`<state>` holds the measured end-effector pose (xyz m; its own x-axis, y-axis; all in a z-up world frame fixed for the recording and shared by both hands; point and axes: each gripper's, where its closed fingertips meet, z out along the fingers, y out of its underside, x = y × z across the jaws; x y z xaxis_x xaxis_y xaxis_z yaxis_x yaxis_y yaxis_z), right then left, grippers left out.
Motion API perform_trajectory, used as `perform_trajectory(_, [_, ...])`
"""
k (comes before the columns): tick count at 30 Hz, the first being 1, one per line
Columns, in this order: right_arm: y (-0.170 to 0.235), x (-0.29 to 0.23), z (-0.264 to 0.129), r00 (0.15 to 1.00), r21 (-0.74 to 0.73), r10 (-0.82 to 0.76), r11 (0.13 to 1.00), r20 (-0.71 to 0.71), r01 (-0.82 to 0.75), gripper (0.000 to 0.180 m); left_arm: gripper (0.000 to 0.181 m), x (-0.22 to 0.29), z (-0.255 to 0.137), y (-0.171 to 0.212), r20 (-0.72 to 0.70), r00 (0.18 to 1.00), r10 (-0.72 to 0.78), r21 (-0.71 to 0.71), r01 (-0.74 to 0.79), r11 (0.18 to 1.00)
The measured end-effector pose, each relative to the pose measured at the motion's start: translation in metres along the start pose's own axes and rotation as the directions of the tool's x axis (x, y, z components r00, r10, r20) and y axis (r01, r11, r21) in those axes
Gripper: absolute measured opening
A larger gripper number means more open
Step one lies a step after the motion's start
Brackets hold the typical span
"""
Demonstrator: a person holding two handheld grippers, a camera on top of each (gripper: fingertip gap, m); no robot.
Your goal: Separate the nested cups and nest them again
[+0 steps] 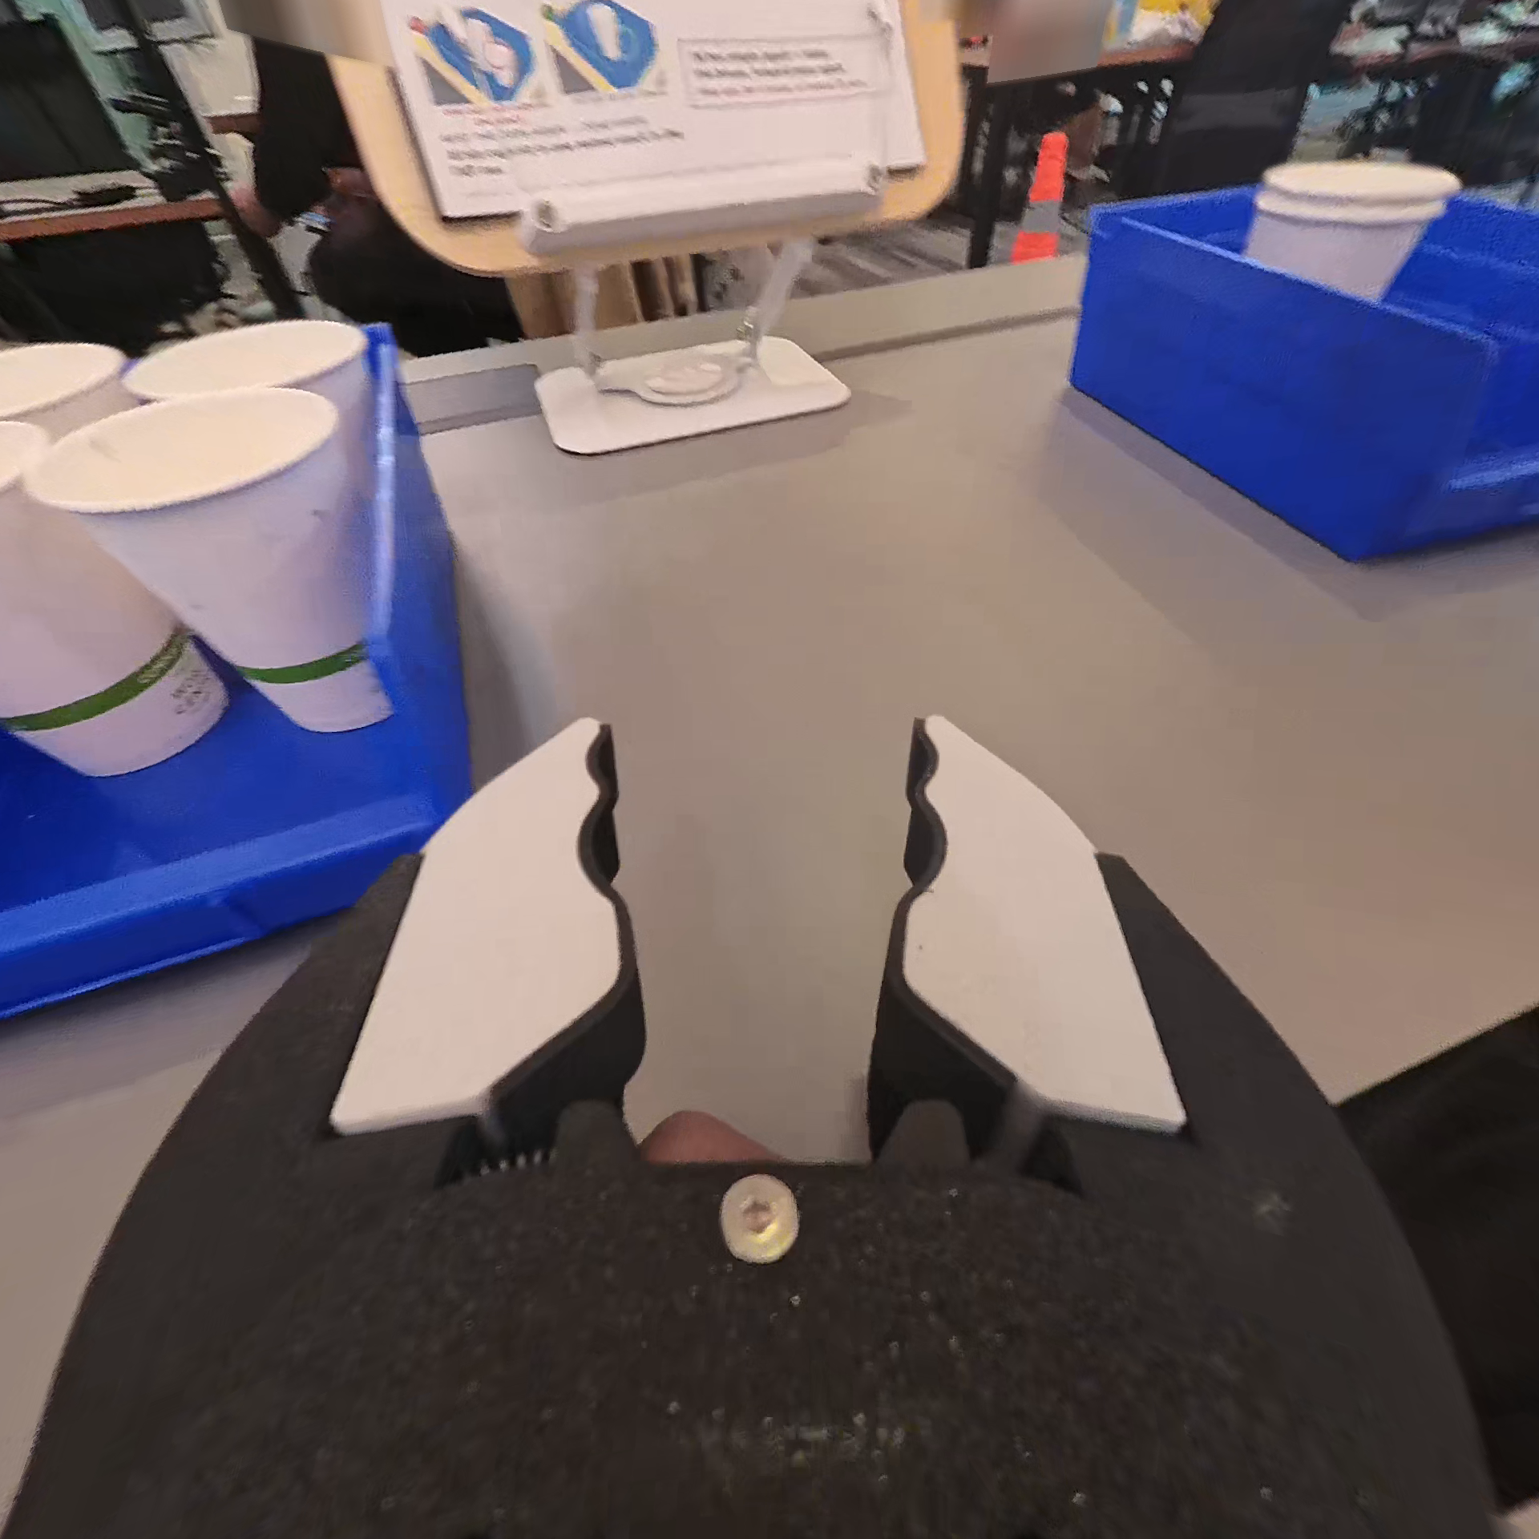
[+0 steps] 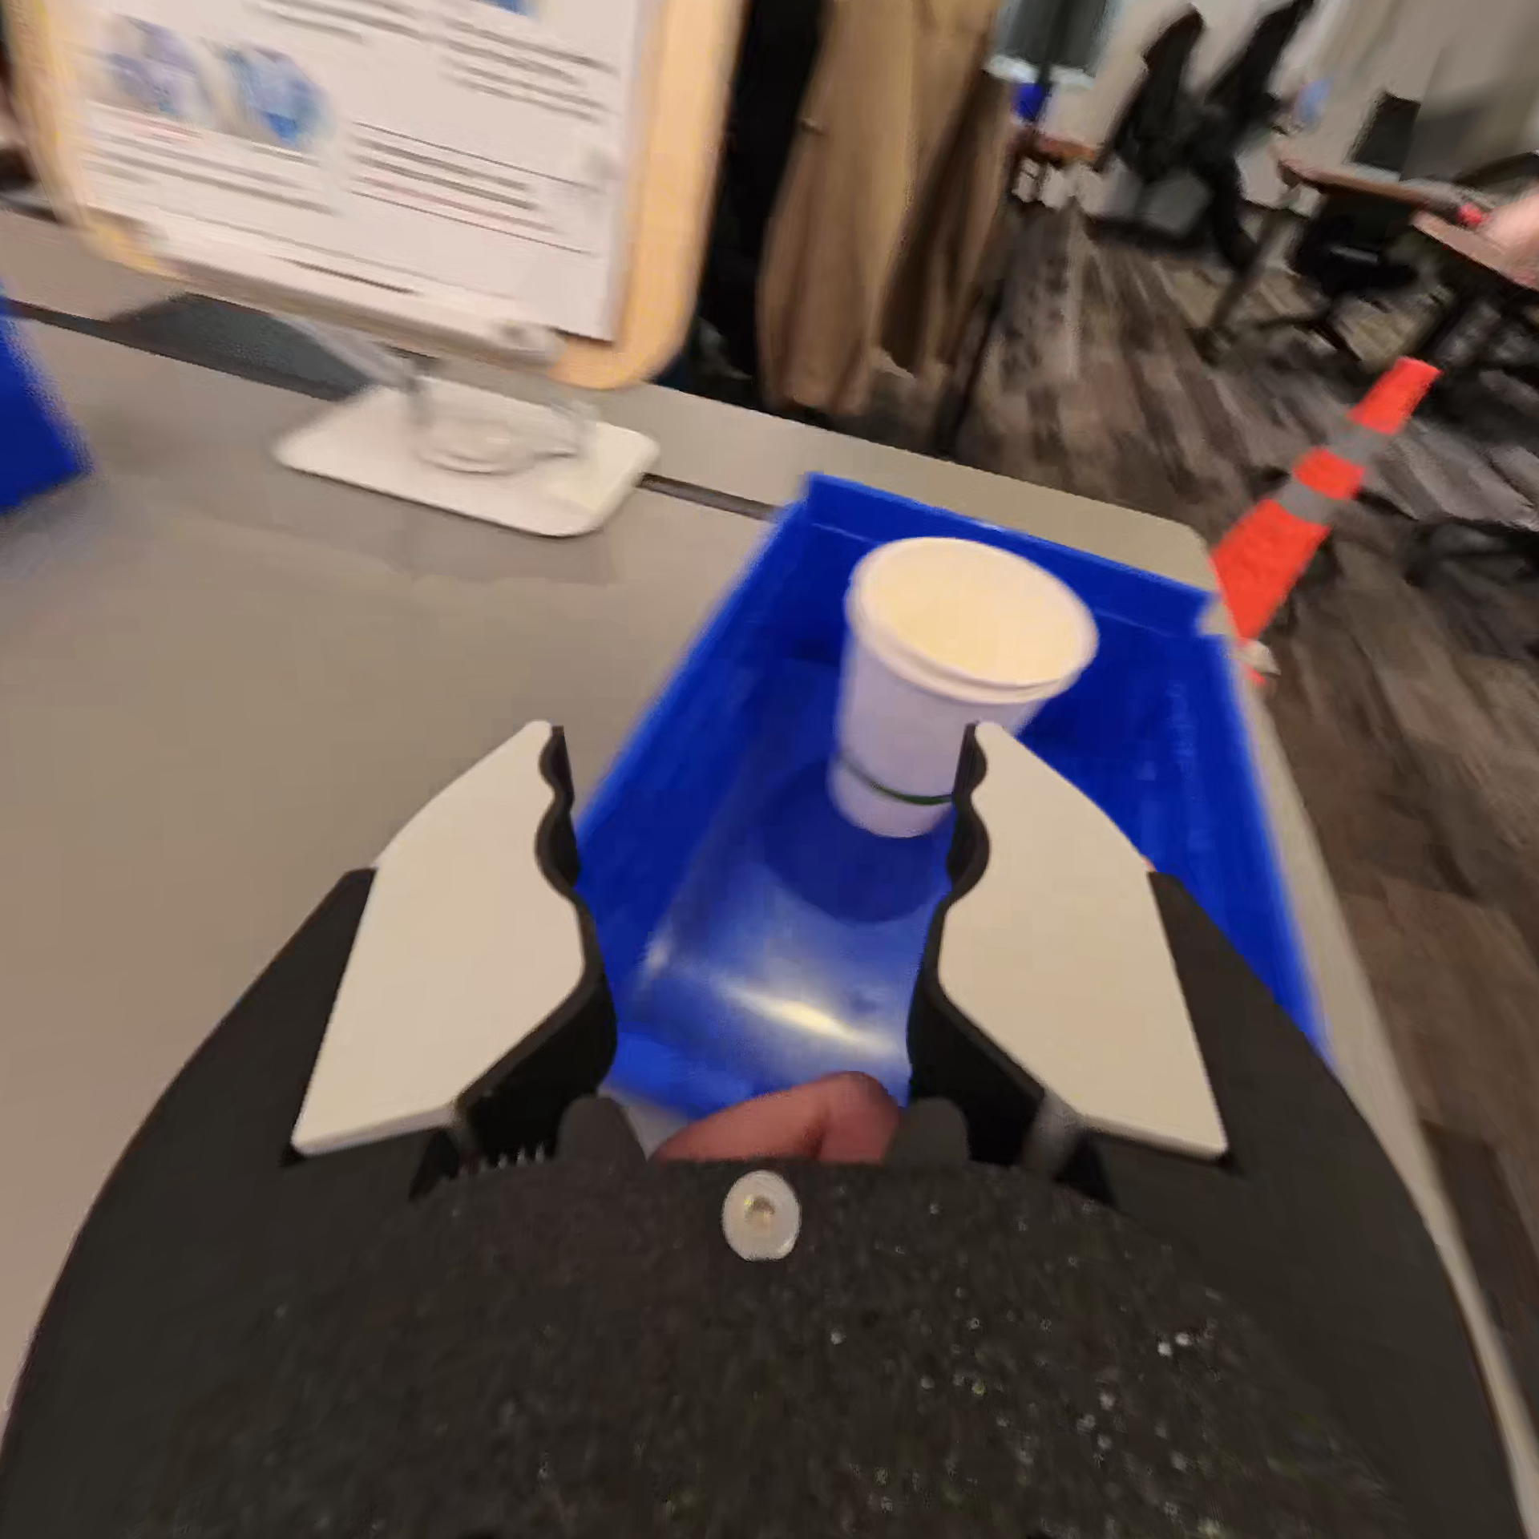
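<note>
left of the left gripper: blue bin holding several loose white paper cups, upright or leaning, each with a green band near its base. small print under the bands, not copied. left gripper released, jaws apart, nothing between them, over bare grey worktop.

ahead, between the two grippers: sign stand with a printed instruction sheet; pictures and text, left unquoted.

right side: right gripper also released, jaws spread, empty, hanging over the near end of a second blue bin. nested cups stand just ahead of its tips, stacked rims showing, green band low.

judgement: approach step, nothing grasped yet. next move calls for the right gripper to close round the stack's wall without crushing it.

orange cone on the floor beyond.
</note>
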<state>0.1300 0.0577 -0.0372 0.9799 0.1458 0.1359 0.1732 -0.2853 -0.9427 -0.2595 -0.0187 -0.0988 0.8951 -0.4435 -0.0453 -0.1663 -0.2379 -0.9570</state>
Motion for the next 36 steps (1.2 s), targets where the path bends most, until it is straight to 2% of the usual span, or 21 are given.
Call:
perform_trajectory(2, [0.012, -0.063, -0.03, 0.989, 0.059, -0.017, 0.998, 0.144, 0.009, 0.087, 0.07, -0.016, -0.003, -0.006, 0.04, 0.998, -0.038, 0.032, 0.037, 0.999])
perform_trajectory(5, [0.057, -0.153, -0.062, 0.934, 0.043, -0.02, 0.999, 0.358, 0.004, 0.088, 0.075, -0.046, -0.007, -0.013, 0.126, 0.99, -0.069, 0.07, 0.061, 0.996])
perform_trajectory(8, [0.08, -0.197, -0.08, 0.894, 0.039, -0.043, 0.999, 0.446, 0.029, 0.085, 0.075, -0.084, -0.005, -0.02, 0.222, 0.973, -0.069, 0.083, 0.051, 0.995])
perform_trajectory(11, [0.072, -0.2, -0.085, 0.896, 0.081, -0.072, 0.996, 0.438, 0.04, 0.085, 0.075, -0.121, 0.01, -0.027, 0.267, 0.961, -0.076, 0.046, 0.066, 0.997])
perform_trajectory(16, [0.064, -0.194, -0.094, 0.877, 0.078, 0.002, 0.996, 0.48, -0.044, 0.085, 0.08, -0.172, 0.055, -0.021, 0.304, 0.949, -0.079, -0.141, 0.127, 0.982])
perform_trajectory(20, [0.061, -0.193, -0.097, 0.867, 0.077, 0.014, 0.995, 0.498, -0.061, 0.084, 0.084, -0.182, 0.09, -0.012, 0.246, 0.958, -0.147, -0.228, 0.204, 0.952])
perform_trajectory(25, [0.065, -0.198, -0.097, 0.856, 0.064, 0.01, 0.997, 0.517, -0.051, 0.083, 0.087, -0.194, 0.113, -0.008, 0.271, 0.949, -0.16, -0.251, 0.23, 0.94])
perform_trajectory(27, [0.068, -0.202, -0.096, 0.852, 0.055, 0.005, 0.998, 0.524, -0.04, 0.083, 0.079, -0.194, 0.118, -0.008, 0.275, 0.948, -0.159, -0.263, 0.233, 0.936])
perform_trajectory(31, [0.073, -0.205, -0.094, 0.848, 0.047, -0.005, 0.999, 0.53, -0.023, 0.083, 0.076, -0.195, 0.118, -0.013, 0.274, 0.947, -0.167, -0.233, 0.233, 0.944])
perform_trajectory(36, [0.07, -0.194, -0.092, 0.857, 0.055, -0.006, 0.998, 0.516, -0.026, 0.082, 0.075, -0.188, 0.089, -0.016, 0.208, 0.959, -0.191, -0.161, 0.226, 0.961])
